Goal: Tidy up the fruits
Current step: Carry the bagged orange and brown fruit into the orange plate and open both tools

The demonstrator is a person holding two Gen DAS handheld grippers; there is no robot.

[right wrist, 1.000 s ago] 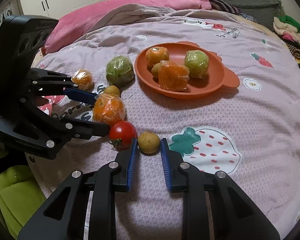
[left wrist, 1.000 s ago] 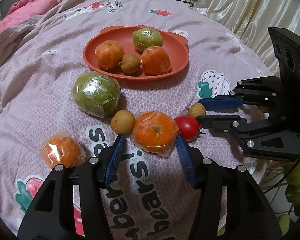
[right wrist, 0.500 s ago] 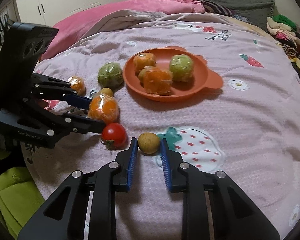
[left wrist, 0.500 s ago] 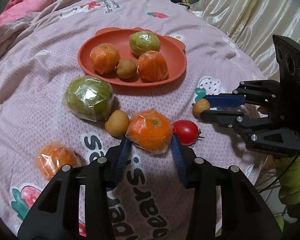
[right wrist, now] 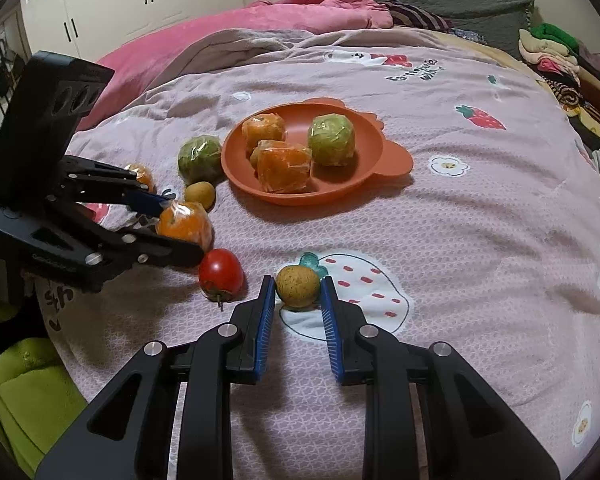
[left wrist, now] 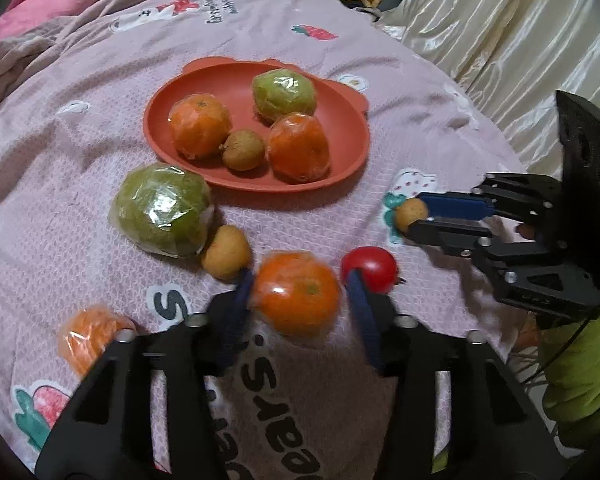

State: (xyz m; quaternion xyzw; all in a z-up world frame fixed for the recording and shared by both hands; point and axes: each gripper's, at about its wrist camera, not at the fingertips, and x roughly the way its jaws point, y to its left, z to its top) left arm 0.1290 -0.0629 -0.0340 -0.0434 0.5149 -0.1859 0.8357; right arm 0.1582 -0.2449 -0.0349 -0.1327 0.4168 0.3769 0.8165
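Note:
My left gripper is shut on a plastic-wrapped orange on the pink bed cover; the same left gripper and orange show in the right wrist view. My right gripper is shut on a small brown fruit over a strawberry print; the left wrist view shows that right gripper at the right. A red tomato lies between the two. The orange-red plate farther back holds two wrapped oranges, a wrapped green fruit and a small brown fruit.
A large wrapped green fruit, another small brown fruit and a wrapped orange lie left of my left gripper. A pink blanket is bunched at the far side. Pale curtains hang past the bed's right edge.
The left jaws narrowed onto the wrapped orange and now press on it. The right gripper stayed shut on the small brown fruit and carried it slightly away from the tomato.

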